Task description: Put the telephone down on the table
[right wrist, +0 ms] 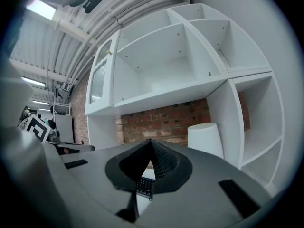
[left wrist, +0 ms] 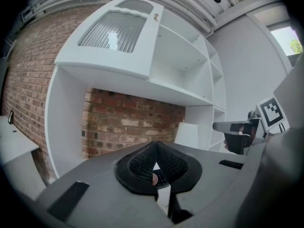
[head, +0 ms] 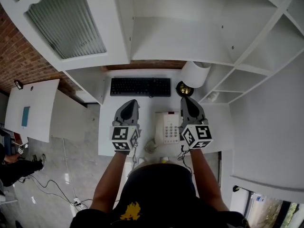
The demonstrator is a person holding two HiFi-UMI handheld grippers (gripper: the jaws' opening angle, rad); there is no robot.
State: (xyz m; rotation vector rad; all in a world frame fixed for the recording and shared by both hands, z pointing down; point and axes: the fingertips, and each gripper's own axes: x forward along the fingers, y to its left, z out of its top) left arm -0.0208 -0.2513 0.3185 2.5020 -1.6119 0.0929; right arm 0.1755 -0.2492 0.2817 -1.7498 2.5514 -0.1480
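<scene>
The left claw point(head: 132, 102) and right claw point(head: 186, 99) are closed, empty, flanking the telephone point(head: 167, 127).

A red brick wall point(head: 19, 56) backs white shelves point(head: 180, 37) and a ribbed-glass cabinet door point(head: 66, 27), above a pale glossy floor point(head: 61, 175).

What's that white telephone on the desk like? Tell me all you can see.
The telephone is a white, plastic-looking desk set with a grid of keys on its face and seemingly a handset along its left side. It lies flat on the white table, on the near side of the black keyboard, between the left gripper and the right gripper; neither holds it. A cord trails from its near left corner.
</scene>
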